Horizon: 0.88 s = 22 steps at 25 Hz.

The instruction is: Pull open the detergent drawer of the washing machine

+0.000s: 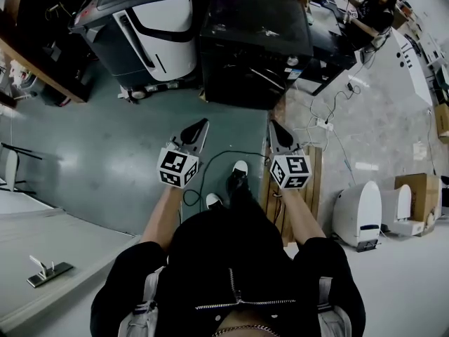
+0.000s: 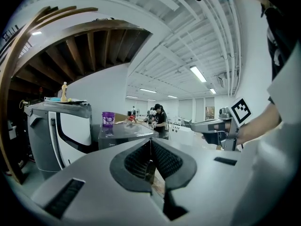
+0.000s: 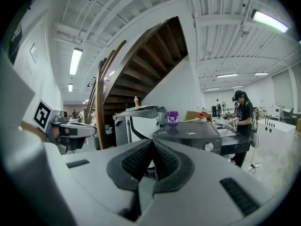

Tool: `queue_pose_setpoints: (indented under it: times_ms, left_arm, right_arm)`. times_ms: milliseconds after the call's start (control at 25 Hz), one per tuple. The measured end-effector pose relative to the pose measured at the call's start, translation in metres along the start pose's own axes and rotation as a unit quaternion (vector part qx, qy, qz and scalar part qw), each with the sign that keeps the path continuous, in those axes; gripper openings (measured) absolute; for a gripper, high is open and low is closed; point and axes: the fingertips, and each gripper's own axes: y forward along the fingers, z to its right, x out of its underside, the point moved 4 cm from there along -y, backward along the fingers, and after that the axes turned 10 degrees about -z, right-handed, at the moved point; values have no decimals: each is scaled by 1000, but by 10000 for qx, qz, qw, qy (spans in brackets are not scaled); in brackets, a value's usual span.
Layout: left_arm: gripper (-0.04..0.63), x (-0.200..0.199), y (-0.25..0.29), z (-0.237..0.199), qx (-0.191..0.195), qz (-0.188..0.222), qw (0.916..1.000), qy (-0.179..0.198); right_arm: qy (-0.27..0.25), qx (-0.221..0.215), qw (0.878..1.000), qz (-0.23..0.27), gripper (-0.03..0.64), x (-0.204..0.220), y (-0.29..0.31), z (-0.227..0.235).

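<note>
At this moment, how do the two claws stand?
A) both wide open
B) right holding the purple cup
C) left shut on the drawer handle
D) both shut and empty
D: the left claw and the right claw each show jaws together with nothing between them, short of the dark washing machine.

Ahead of our left tongs (image 1: 202, 123) and right tongs (image 1: 272, 125), the grey-green floor (image 1: 140, 153) lies open right up to the black washing machine (image 1: 252, 48); nothing stands before its front. A white-and-grey machine (image 1: 151, 34) stands just beside it on the left, with only a narrow gap between the two. A purple cup (image 3: 172, 117) sits on the washing machine's top, toward the far side. A black cable (image 1: 223, 152) loops over the floor by our shoes (image 1: 240, 167), and a wooden pallet (image 1: 316, 170) lies below the right tongs. A wooden staircase (image 3: 141, 65) closes off the far left.
</note>
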Motion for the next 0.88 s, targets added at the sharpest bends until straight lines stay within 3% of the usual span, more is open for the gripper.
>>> queue_pose_setpoints:
  times_ms: [520,880]
  left_arm:
    - [21,-35,103,-51,-16,-78,10000,-58]
    - [21,-73,162,-68,-226,-109,9996,-124]
  right_arm:
    - [11,-21,10000,-21,6,-39,86,71]
    - [-28,-276,9996,-9,6,-76,137,121]
